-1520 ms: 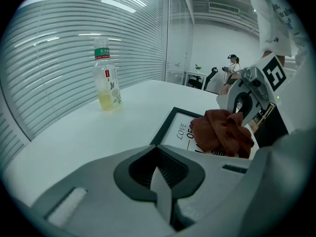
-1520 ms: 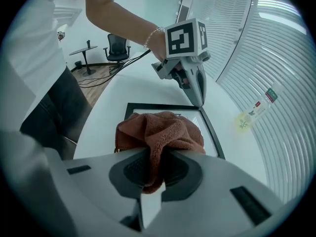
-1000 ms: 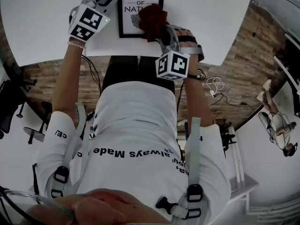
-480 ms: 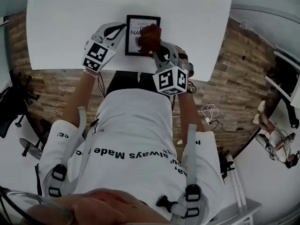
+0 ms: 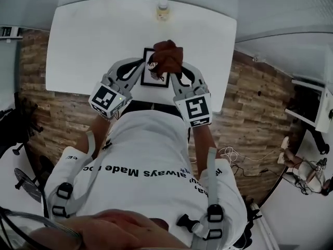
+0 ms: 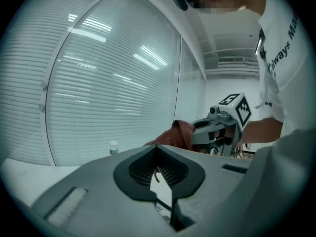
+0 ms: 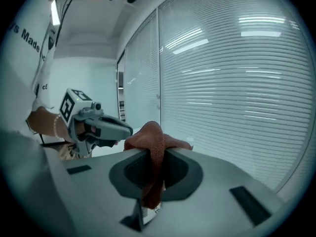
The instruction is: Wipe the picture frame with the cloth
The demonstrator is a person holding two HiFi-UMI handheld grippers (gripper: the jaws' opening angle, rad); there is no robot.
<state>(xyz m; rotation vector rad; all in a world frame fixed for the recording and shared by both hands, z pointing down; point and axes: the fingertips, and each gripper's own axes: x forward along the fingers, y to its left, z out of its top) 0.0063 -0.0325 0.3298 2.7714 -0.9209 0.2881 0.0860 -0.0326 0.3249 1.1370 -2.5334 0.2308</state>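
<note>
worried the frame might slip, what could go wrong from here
The left gripper pinches the picture frame at one edge only, so a hard push from the cloth could twist or slip it. The cloth is bunched in the right gripper, so it may wipe only a small patch.

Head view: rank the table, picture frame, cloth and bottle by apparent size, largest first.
1. table
2. picture frame and cloth: about alike, and the cloth hides part of the frame
3. bottle

Place: an office or meeting room.
Walls: glass partitions with horizontal blinds [image 6: 108, 83].
Furniture: white table [image 5: 93, 40], dark office chair [image 5: 13, 128].
Floor: wood-pattern planks [image 5: 250, 103].
</note>
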